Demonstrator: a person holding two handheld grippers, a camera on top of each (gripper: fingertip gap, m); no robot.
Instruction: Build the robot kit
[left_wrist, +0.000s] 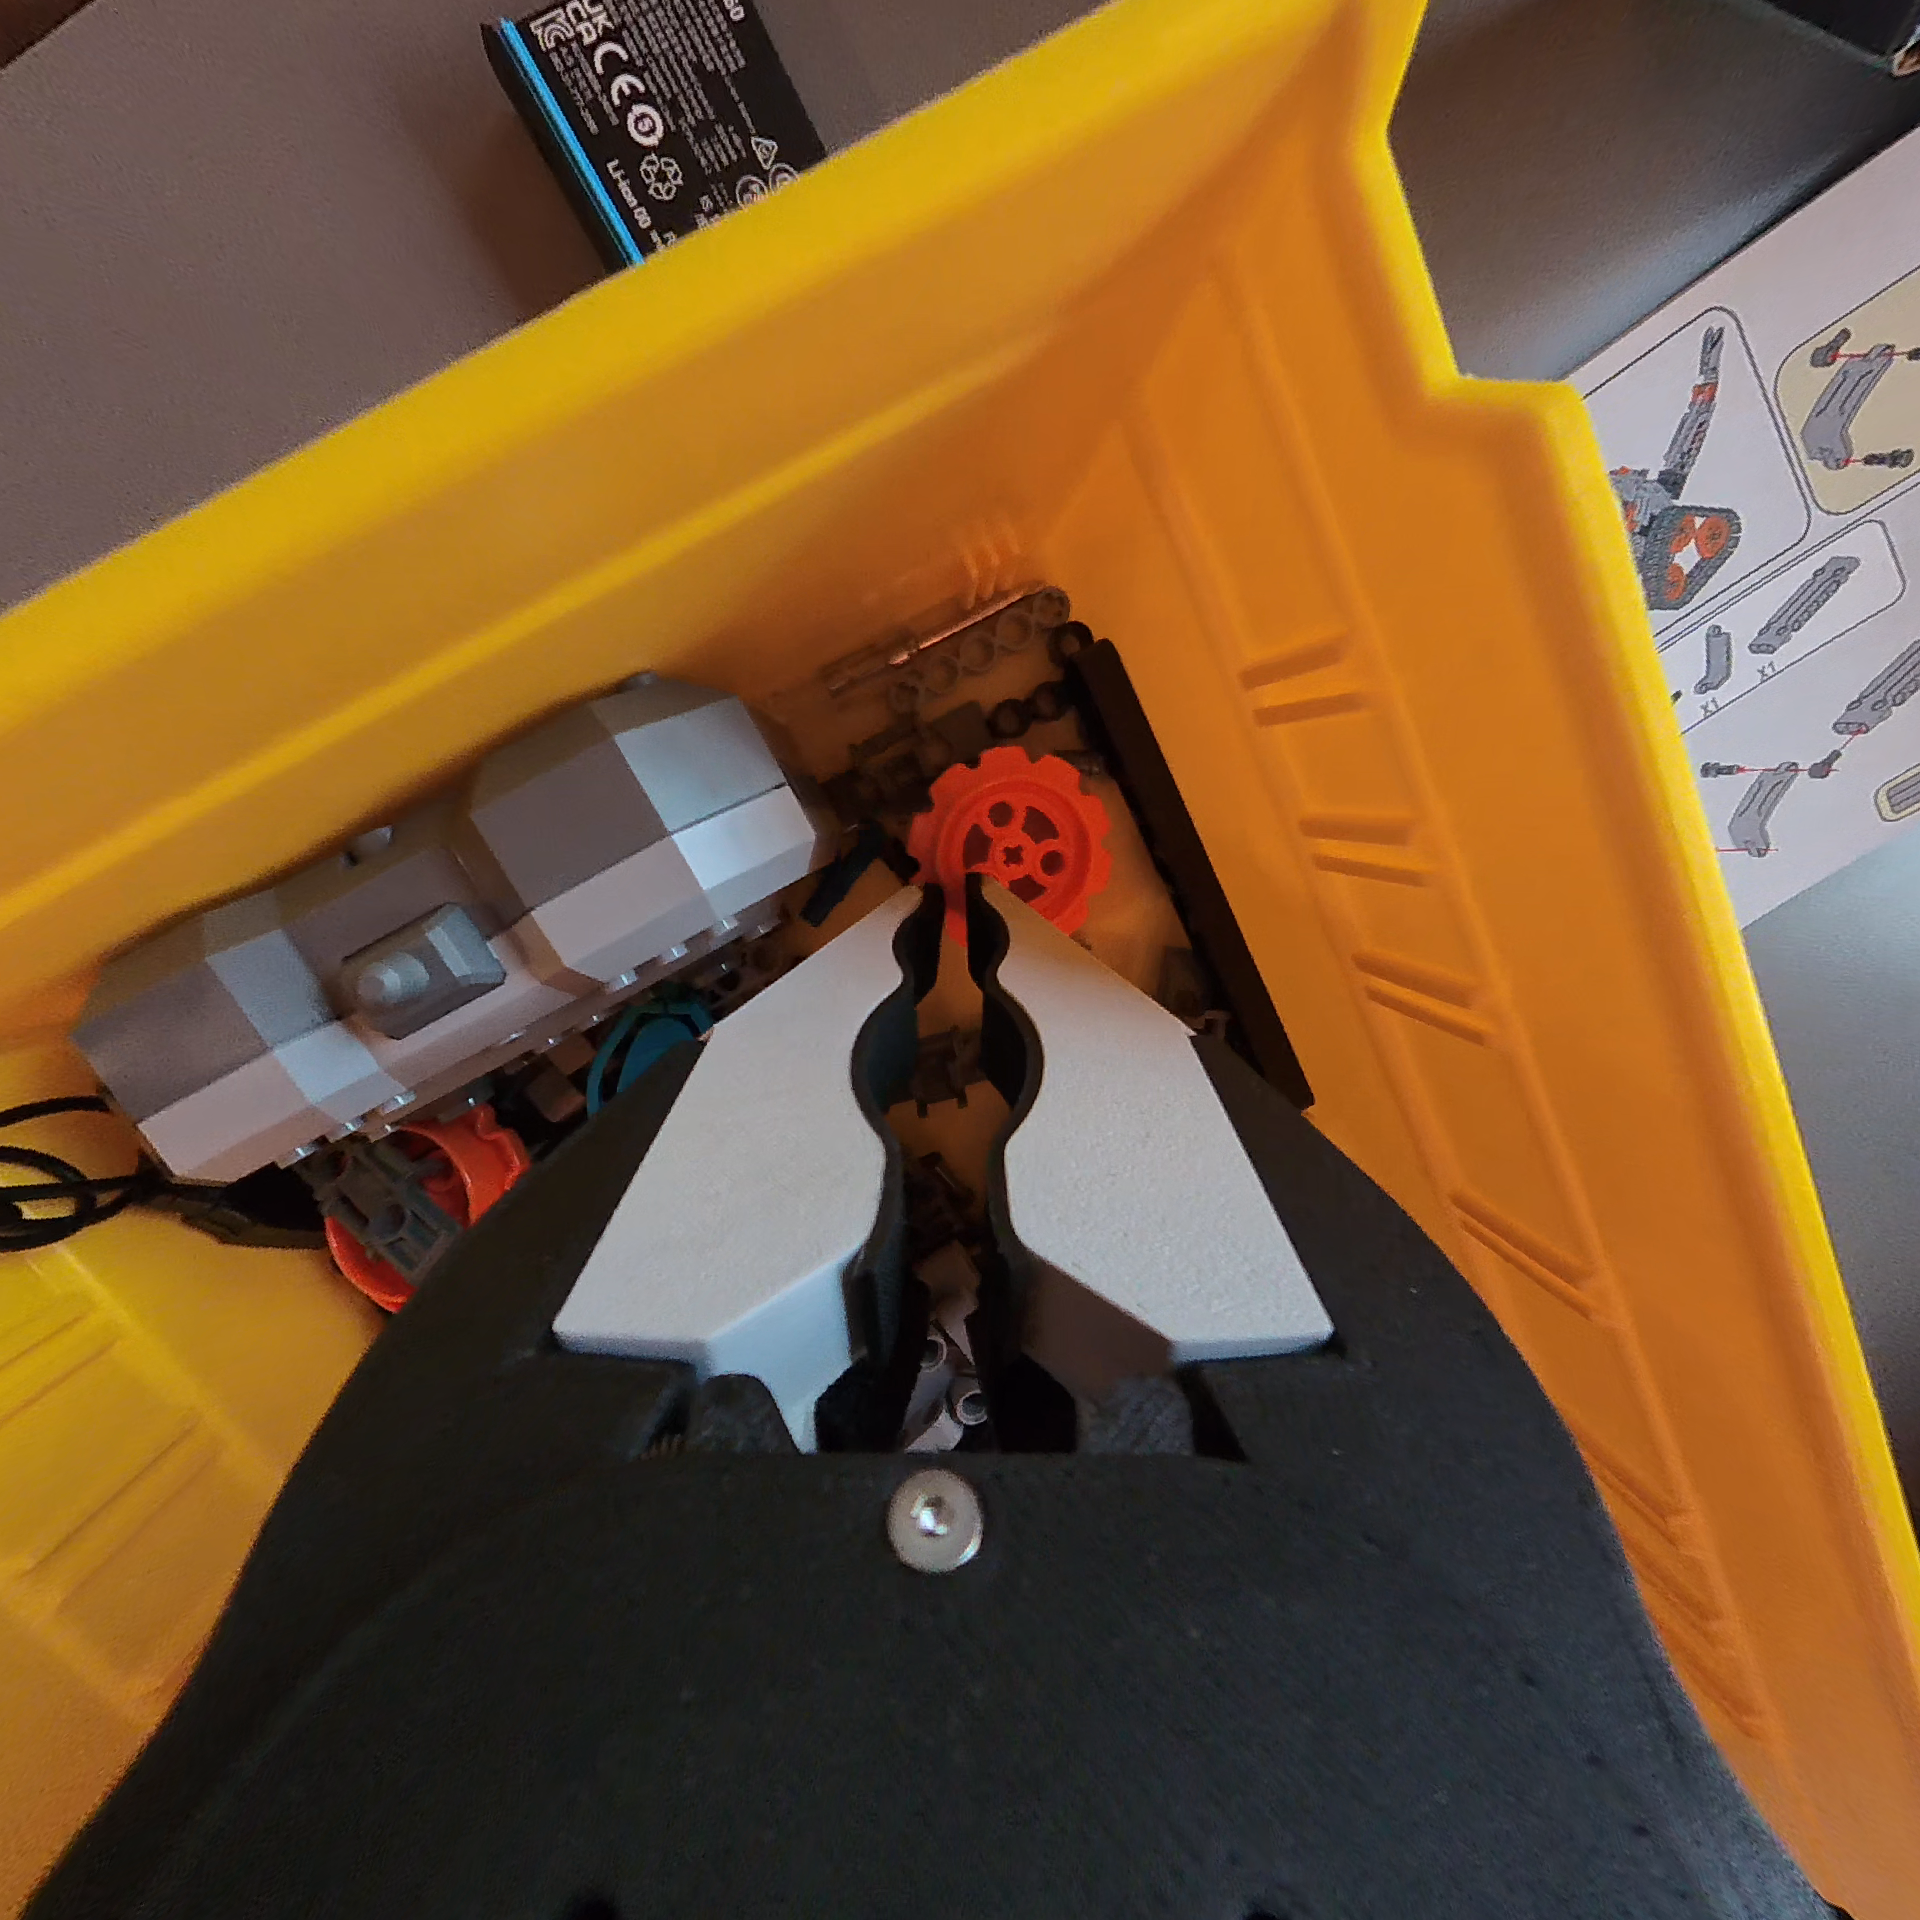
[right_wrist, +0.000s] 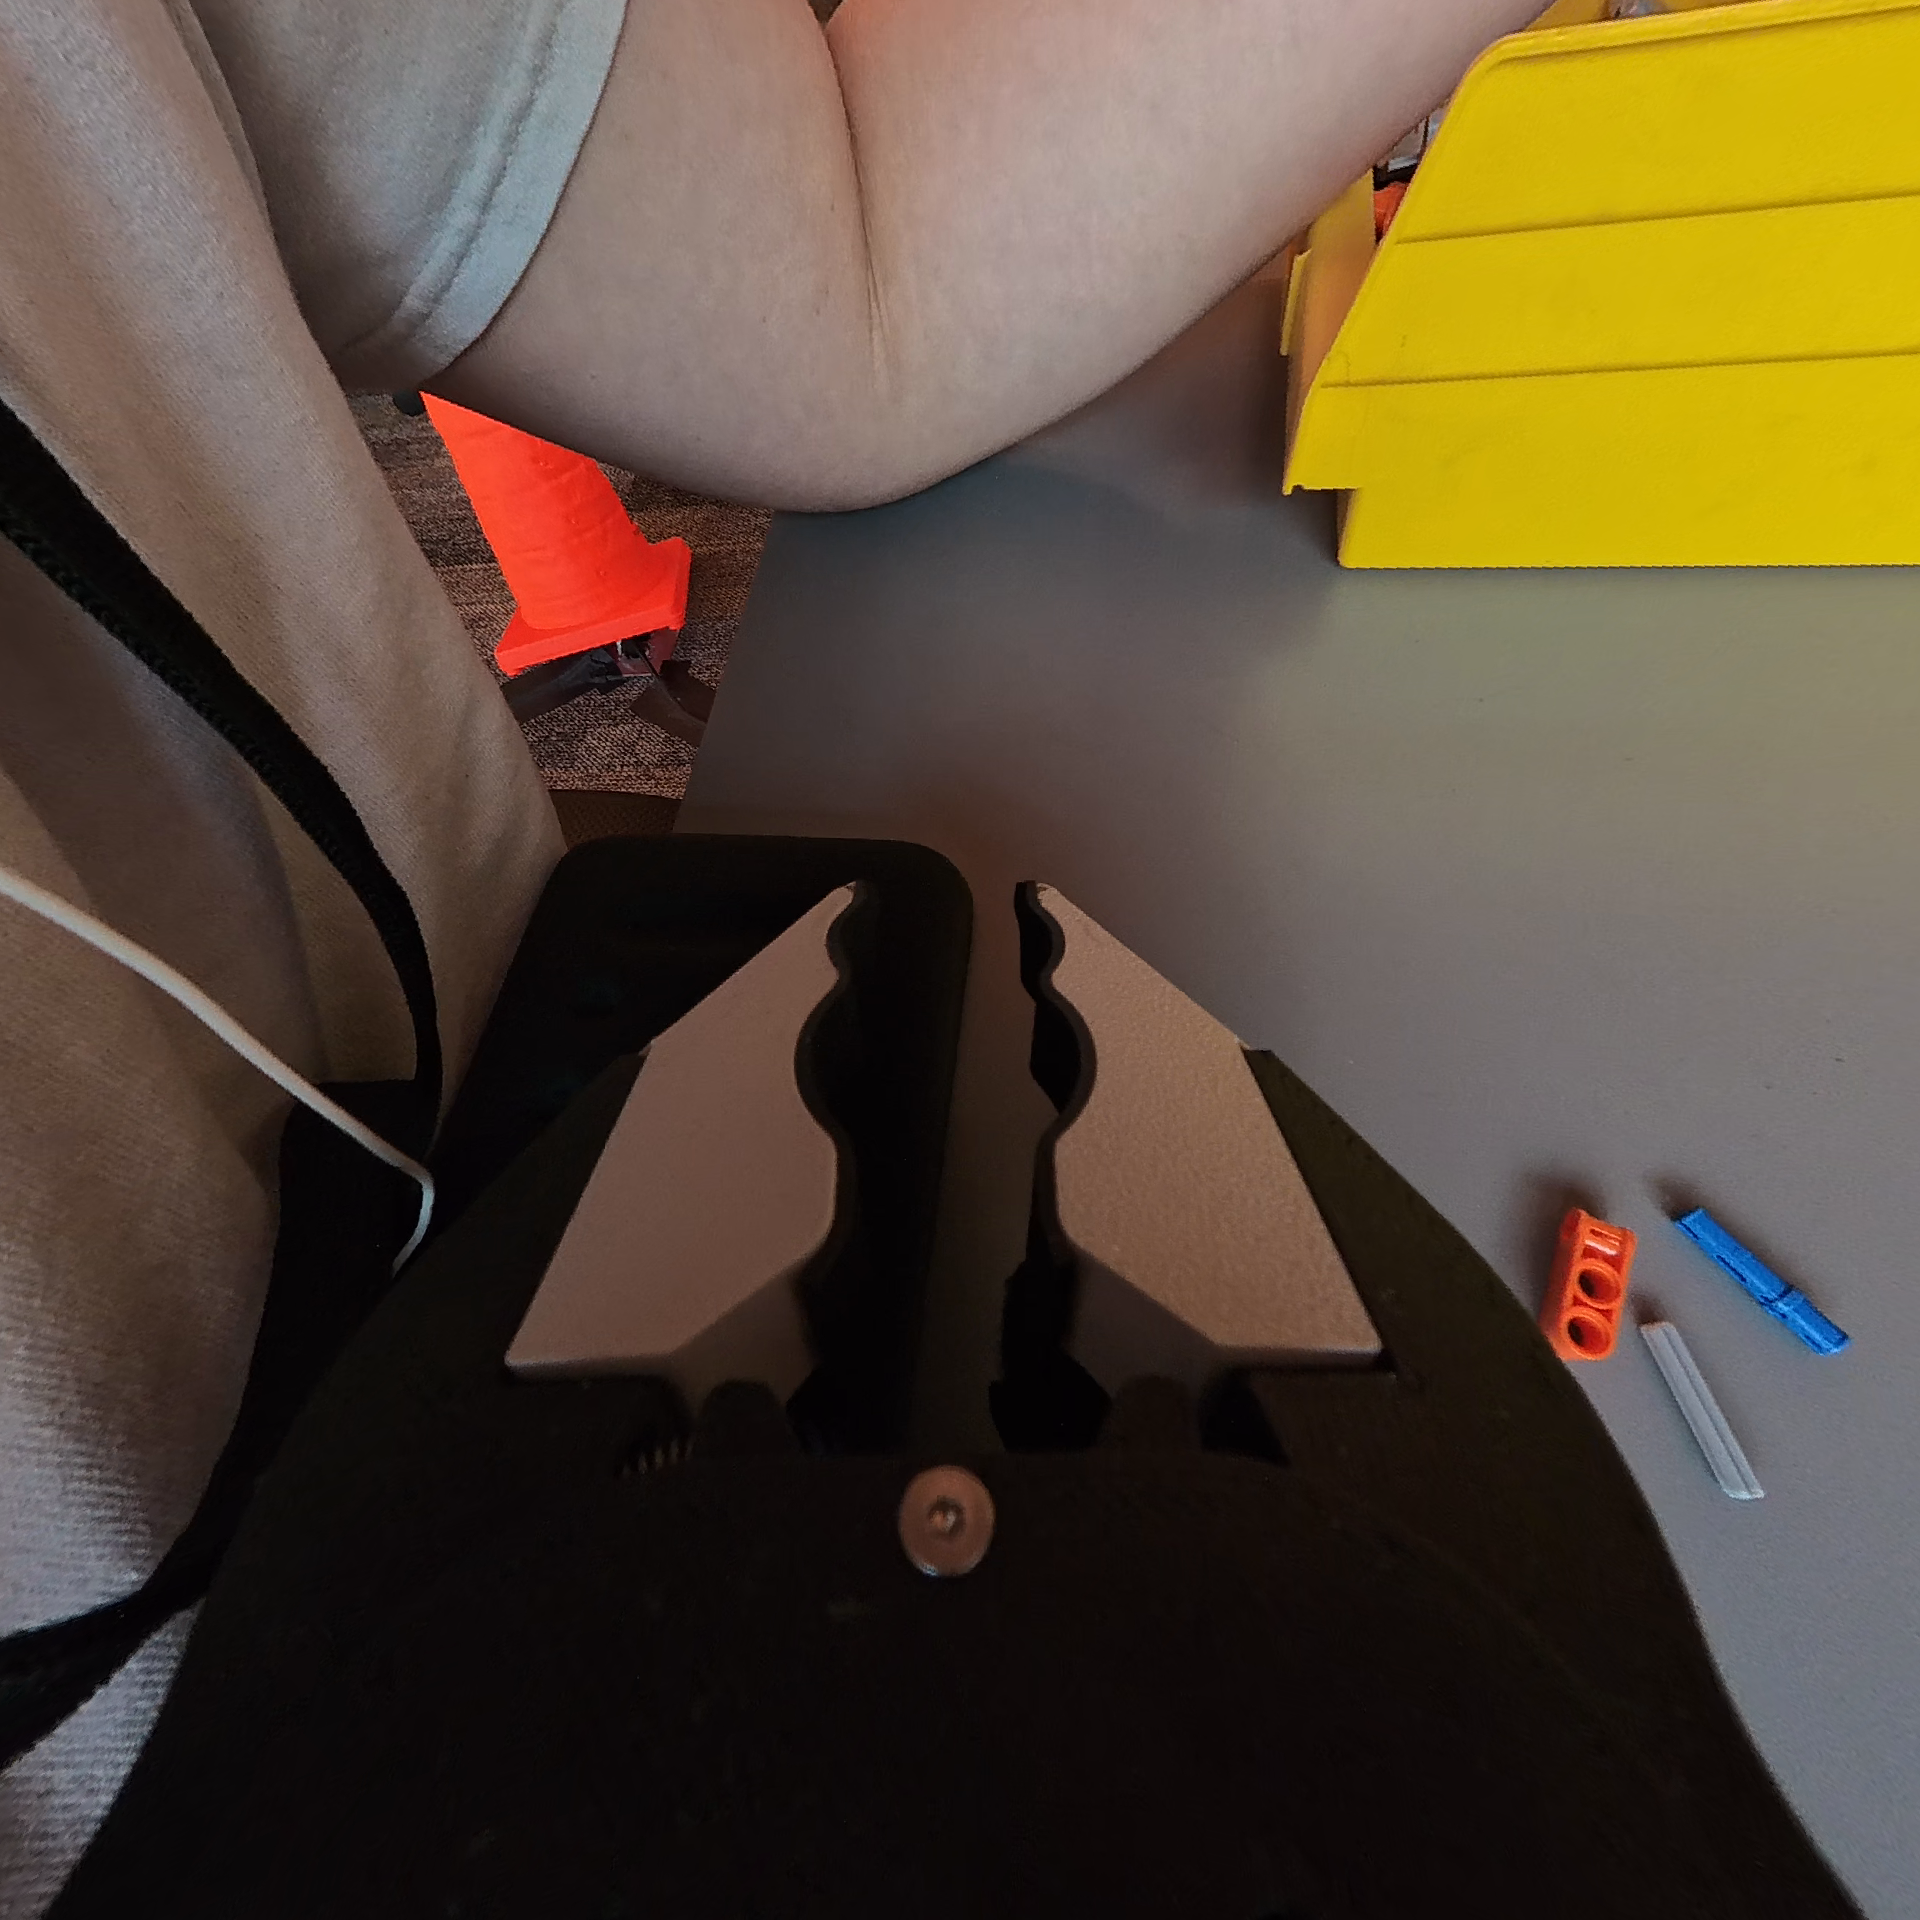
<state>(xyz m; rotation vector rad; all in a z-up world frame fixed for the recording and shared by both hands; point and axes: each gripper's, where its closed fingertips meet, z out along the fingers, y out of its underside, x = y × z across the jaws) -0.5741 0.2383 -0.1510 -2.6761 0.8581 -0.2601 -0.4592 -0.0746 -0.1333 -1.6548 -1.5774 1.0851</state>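
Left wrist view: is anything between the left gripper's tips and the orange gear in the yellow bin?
Nothing visible. The left gripper is inside the yellow bin, its nearly closed tips right at the near edge of the orange gear. Whether they already pinch it, I cannot tell.

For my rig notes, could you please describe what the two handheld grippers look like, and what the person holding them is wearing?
Both the left gripper and the right gripper have a matte black body with one silver screw at its centre, and two pale grey wedge-shaped fingers lined with wavy black pads. The person wears a beige short-sleeved top; a black strap and a thin white cable cross it.
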